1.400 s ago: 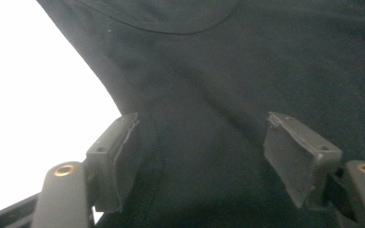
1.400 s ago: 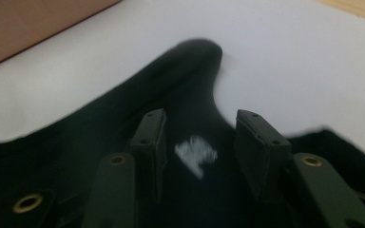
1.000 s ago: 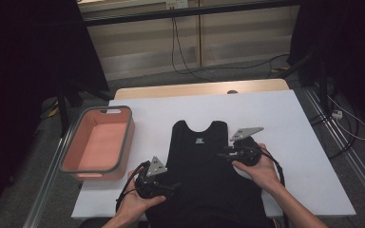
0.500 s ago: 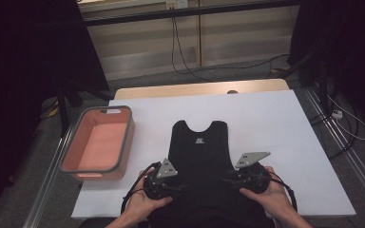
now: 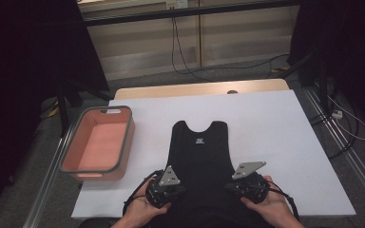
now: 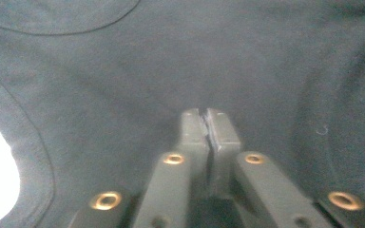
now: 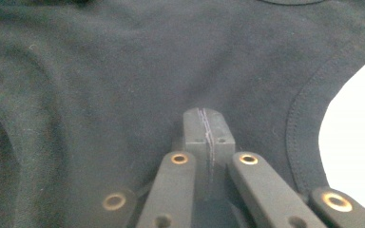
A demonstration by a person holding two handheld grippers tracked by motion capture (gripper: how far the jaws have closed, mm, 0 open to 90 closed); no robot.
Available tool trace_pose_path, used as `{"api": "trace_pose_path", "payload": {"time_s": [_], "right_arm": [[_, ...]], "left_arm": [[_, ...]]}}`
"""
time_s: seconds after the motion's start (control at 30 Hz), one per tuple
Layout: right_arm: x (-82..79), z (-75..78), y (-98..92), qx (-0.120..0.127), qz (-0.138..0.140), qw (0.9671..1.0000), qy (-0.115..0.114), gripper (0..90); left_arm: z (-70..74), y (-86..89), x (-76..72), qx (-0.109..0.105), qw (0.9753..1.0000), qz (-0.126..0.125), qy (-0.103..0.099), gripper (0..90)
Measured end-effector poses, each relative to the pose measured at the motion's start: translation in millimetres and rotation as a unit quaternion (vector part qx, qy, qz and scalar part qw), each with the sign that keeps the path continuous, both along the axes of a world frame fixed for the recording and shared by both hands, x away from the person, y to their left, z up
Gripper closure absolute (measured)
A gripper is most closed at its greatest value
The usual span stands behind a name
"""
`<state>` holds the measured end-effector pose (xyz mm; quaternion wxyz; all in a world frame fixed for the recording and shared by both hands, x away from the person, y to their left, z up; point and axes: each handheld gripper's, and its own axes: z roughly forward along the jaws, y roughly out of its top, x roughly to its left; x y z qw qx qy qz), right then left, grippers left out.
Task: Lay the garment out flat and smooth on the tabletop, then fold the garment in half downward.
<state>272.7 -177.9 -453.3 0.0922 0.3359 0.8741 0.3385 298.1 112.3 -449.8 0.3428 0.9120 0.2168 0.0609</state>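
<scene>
We are pressing both the left gripper [image 5: 175,189] and right gripper [image 5: 232,187], jaws closed together, onto the black sleeveless fabric vest [image 5: 200,161] lying flat on the white table [image 5: 275,142], risking bunching if they drag unevenly.

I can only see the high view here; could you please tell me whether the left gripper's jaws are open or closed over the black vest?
Observer: In the left gripper view, the left gripper has its jaws pressed together, tips against the black vest.
Operator: Thank you. And the right one?
Observer: The right gripper shows the same in its own view: jaws shut, tips on the dark fabric. I cannot tell whether either has cloth pinched.
Operator: Is anything else near the right jaws?
Observer: Its view shows a stitched armhole edge curving to one side, with the white table cover beyond.
</scene>
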Motion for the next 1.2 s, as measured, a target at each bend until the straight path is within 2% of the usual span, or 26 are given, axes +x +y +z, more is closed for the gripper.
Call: {"api": "trace_pose_path", "payload": {"time_s": [0.07,0.17,0.2,0.23,0.33,0.47,0.57,0.63,0.67,0.77,0.87,1.0,1.03,1.1,1.2], "right_arm": [[-1.6,0.3,-0.5,-0.001,-0.002,1.0,-0.001,90.0],[-5.5,1.5,-1.0,-0.007,-0.002,1.0,-0.001,90.0],[-7.1,1.4,-1.4,-0.005,-0.003,1.0,0.0,90.0],[-9.2,1.3,-2.5,-0.003,-0.003,1.0,0.0,90.0],[-16.7,1.1,-4.9,0.005,-0.003,1.0,0.007,90.0],[-27.0,1.8,-4.6,0.005,0.006,0.9999,0.01,90.0],[-31.2,3.4,-2.5,-0.008,0.017,0.9998,-0.001,90.0],[-30.4,4.8,-4.8,0.012,0.017,0.9998,0.0,89.0],[-29.3,5.3,-6.2,0.02,0.016,0.9997,0.001,83.8],[-22.5,4.1,-8.4,0.032,-0.001,0.9995,-0.007,67.0],[-16.5,6.3,-11.3,0.061,-0.014,0.998,-0.014,59.0],[-12.5,11.8,-15.8,0.083,-0.034,0.9954,-0.034,53.0],[-11.6,12.8,-17.3,0.089,-0.04,0.9947,-0.034,51.3],[-9.3,14.1,-19.9,0.094,-0.048,0.9937,-0.038,47.8],[-3.1,16.5,-23.4,0.103,-0.057,0.9923,-0.04,43.6]], "left_arm": [[-0.4,-0.9,-1.3,-0.004,1.0,0.005,-0.002,89.2],[0.5,-0.3,-2.0,0.0,1.0,-0.005,-0.002,89.4],[0.3,-0.4,-2.9,-0.006,1.0,-0.002,0.004,89.4],[1.6,1.1,-2.8,0.004,0.9999,-0.012,0.007,89.4],[1.3,2.8,-7.4,-0.009,0.9997,-0.008,0.022,89.4],[3.5,5.6,-16.1,-0.005,0.9992,-0.023,0.033,89.4],[4.1,5.8,-19.4,-0.015,0.9985,-0.028,0.044,89.3],[6.4,7.1,-16.9,-0.019,0.9986,-0.027,0.042,88.7],[7.9,8.5,-15.2,-0.027,0.9986,-0.019,0.041,87.5],[10.8,13.3,-11.3,-0.033,0.9992,0.008,0.021,77.5],[12.1,17.2,-5.0,-0.03,0.999,0.032,0.001,61.7],[12.9,21.5,5.5,-0.04,0.997,0.065,-0.015,40.2],[13.1,22.7,8.1,-0.047,0.9962,0.071,-0.02,36.9],[13.9,24.2,12.9,-0.049,0.9947,0.084,-0.035,25.1],[13.4,26.3,19.5,-0.054,0.9932,0.095,-0.039,19.2]]}}
